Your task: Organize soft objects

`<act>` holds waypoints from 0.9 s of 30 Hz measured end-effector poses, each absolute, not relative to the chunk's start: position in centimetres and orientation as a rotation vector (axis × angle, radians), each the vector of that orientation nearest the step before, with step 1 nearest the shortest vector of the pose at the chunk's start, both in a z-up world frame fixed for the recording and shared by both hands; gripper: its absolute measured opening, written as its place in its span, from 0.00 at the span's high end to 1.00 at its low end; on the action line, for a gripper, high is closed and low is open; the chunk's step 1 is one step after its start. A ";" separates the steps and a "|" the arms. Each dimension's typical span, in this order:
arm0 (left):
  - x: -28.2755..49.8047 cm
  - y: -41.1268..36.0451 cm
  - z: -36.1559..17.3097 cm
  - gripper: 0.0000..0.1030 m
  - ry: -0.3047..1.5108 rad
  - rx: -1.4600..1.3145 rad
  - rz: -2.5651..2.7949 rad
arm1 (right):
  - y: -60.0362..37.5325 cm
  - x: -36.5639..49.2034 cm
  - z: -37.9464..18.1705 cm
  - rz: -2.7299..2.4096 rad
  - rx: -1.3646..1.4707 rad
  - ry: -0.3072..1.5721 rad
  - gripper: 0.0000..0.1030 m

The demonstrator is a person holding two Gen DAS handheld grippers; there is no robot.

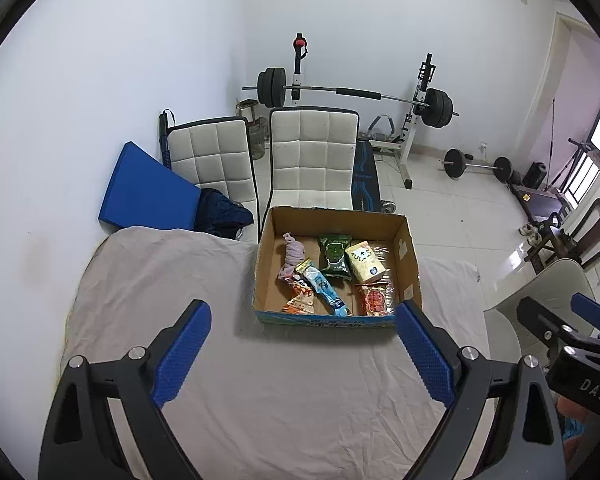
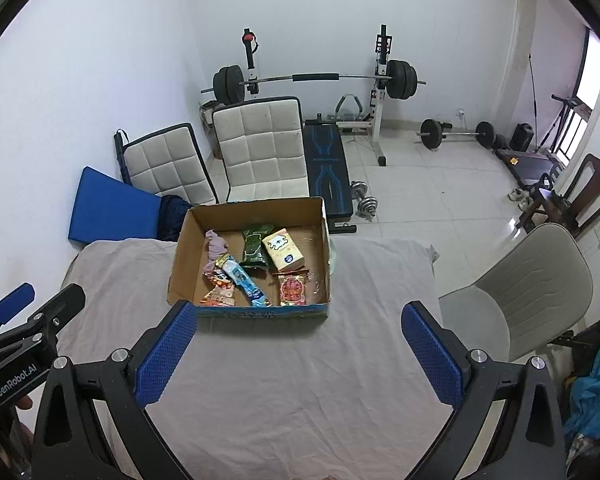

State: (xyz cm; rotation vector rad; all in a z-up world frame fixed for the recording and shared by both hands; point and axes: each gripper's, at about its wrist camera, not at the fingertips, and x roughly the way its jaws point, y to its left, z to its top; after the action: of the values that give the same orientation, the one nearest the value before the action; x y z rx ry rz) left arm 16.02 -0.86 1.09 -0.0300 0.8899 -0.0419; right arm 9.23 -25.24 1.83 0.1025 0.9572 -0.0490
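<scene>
My left gripper hangs above the cloth-covered table, jaws spread wide, nothing between the blue pads, touching nothing. My right gripper is the same: wide apart, empty, over the cloth. Ahead, the cardboard box sits on the table's far side. Inside lie a rolled pink cloth, green packet, yellow tissue pack, red packet, blue packet and orange packet.
</scene>
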 end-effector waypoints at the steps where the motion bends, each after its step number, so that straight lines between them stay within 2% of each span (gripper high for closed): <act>1: 16.0 -0.9 1.0 0.08 0.891 -0.027 -0.041 | -25.3 9.3 1.6 -0.049 0.106 0.963 0.00; 27: 16.3 -1.0 0.0 0.08 0.911 -0.034 -0.023 | -25.5 9.7 0.5 -0.036 0.105 0.984 0.00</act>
State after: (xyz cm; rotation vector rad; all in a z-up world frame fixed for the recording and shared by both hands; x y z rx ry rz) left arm 16.32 -0.98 0.01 -0.0337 0.9112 -0.0231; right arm 9.74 -25.51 0.47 0.1049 0.9838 -0.0360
